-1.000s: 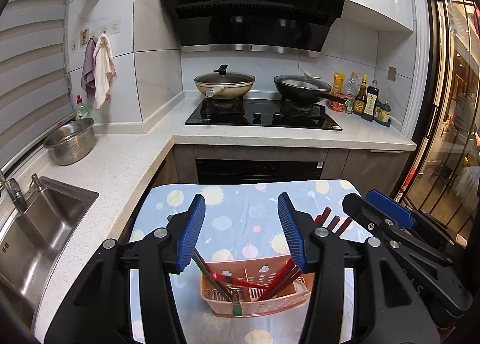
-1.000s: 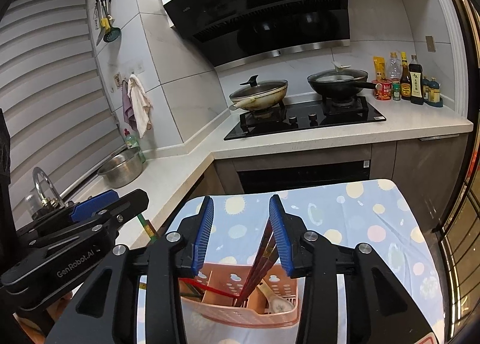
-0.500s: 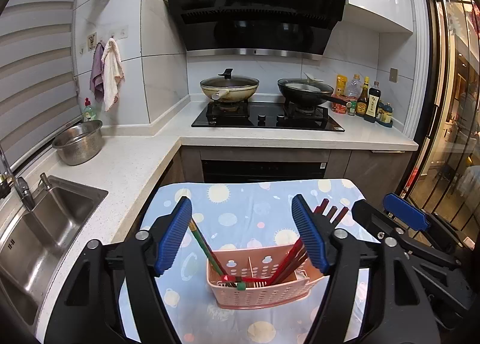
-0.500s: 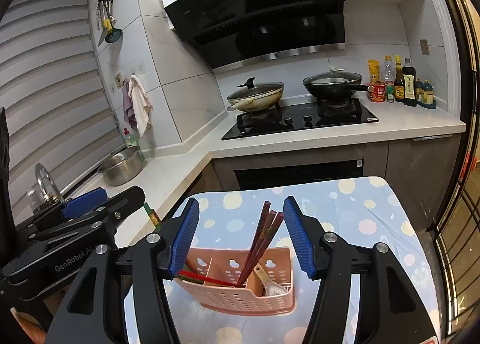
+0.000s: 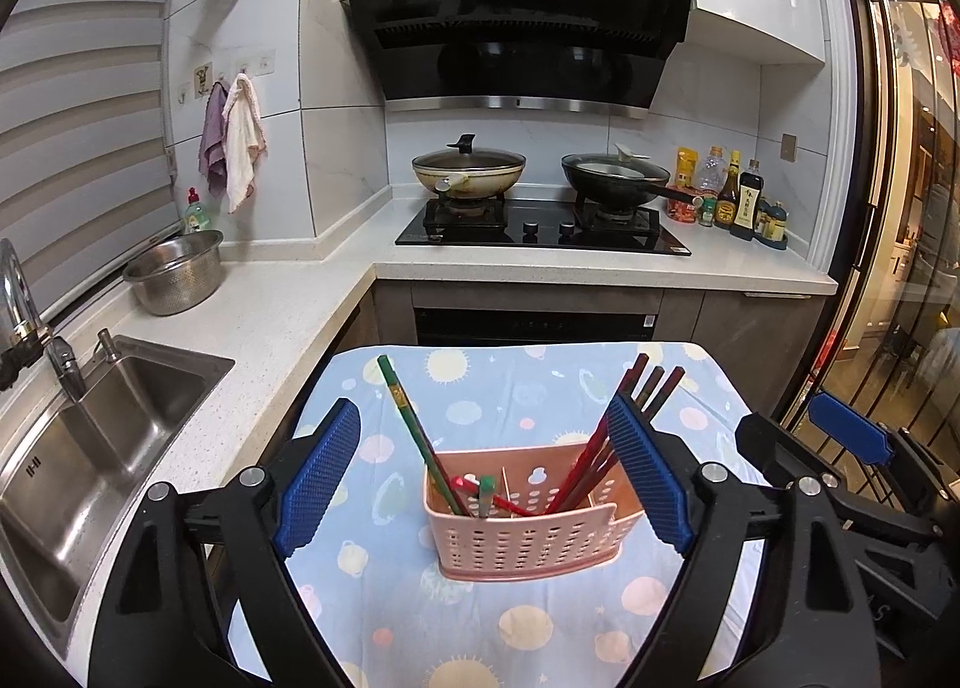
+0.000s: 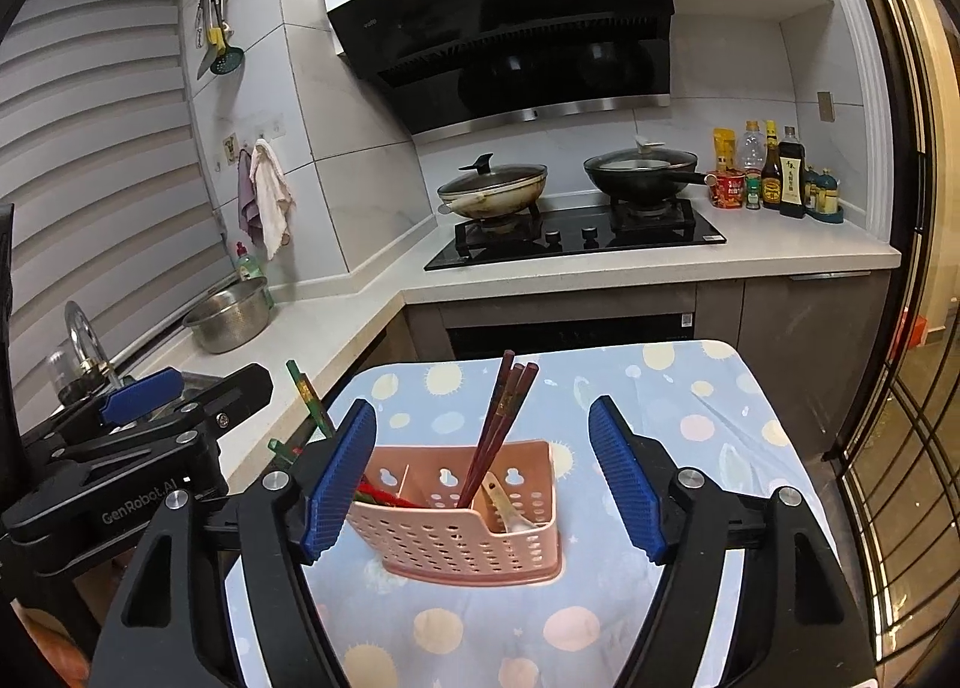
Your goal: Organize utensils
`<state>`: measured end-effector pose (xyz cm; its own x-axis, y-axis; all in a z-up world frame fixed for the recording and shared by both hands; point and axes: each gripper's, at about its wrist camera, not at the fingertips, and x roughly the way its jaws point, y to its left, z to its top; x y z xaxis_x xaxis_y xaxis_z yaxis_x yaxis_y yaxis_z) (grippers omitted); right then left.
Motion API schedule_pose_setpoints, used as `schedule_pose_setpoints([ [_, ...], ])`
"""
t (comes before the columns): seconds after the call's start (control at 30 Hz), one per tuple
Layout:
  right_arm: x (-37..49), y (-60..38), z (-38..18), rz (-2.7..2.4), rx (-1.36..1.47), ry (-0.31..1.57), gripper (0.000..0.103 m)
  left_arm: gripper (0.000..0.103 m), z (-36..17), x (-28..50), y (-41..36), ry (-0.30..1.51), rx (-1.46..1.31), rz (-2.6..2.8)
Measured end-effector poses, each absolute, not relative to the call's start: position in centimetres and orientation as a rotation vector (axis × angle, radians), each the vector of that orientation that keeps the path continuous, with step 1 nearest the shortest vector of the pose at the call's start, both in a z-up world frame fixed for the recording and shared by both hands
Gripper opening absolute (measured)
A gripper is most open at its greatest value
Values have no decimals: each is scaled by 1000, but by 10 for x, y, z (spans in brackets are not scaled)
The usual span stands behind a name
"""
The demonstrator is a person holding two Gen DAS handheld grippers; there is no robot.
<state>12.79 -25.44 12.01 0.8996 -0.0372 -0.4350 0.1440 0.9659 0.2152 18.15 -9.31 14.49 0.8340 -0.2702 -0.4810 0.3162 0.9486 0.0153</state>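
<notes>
Grippers first, nearest the lens: left gripper [image 5: 483, 469] spread wide, blue pads [image 5: 318, 472] apart, nothing between them. Right gripper [image 6: 480, 472] likewise released and empty.

Just beyond the fingertips, framed in the gap of both tools but touched by neither: pink basket [image 5: 525, 511], perforated, divided into compartments, standing upright on the patterned tablecloth [image 5: 540, 382].

Inside the basket, sorted by kind as far as can be judged. Left compartment: green chopsticks [image 5: 414, 436] leaning out to the left, plus short red and green ends lying low; exactly what those are, too small to tell. Right-hand side: dark red chopsticks [image 6: 498, 424] bunched and leaning toward the far right. From the right wrist view, pale spoon [image 6: 504, 505] tucked in the rightmost compartment beside them.

No loose utensil visible on the cloth in either view. Judged from that: sorting apparently complete or nearly so, with little left beyond pulling both tools clear. Areas under the gripper bodies hidden, so a stray piece there cannot be ruled out.

Farther off, well apart from the work: sink [image 5: 102, 424] and steel bowl [image 5: 174, 271] on the counter to the left; at the back, hob [image 5: 540, 223] carrying a lidded wok [image 5: 468, 172] and a black pan [image 5: 618, 178], sauce bottles [image 5: 735, 202] at the right end.
</notes>
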Motion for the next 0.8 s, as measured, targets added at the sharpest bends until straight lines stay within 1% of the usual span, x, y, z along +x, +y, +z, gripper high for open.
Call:
schedule_pose_setpoints([
  [0.07, 124, -251, 118, -100, 236, 447, 71, 81, 143, 178, -92, 498, 98, -304],
  [0.2, 116, -246, 115, -110, 218, 460, 71, 88, 137, 172, -85, 511, 93, -287],
  [0.4, 103, -234, 107, -123, 172, 489, 77, 93, 125, 164, -76, 536, 92, -258],
  [0.57, 92, -228, 100, -148, 145, 503, 83, 96, 116, 156, -69, 559, 88, -249],
  [0.8, 81, -225, 88, -148, 145, 529, 84, 96, 101, 143, -64, 596, 83, -239],
])
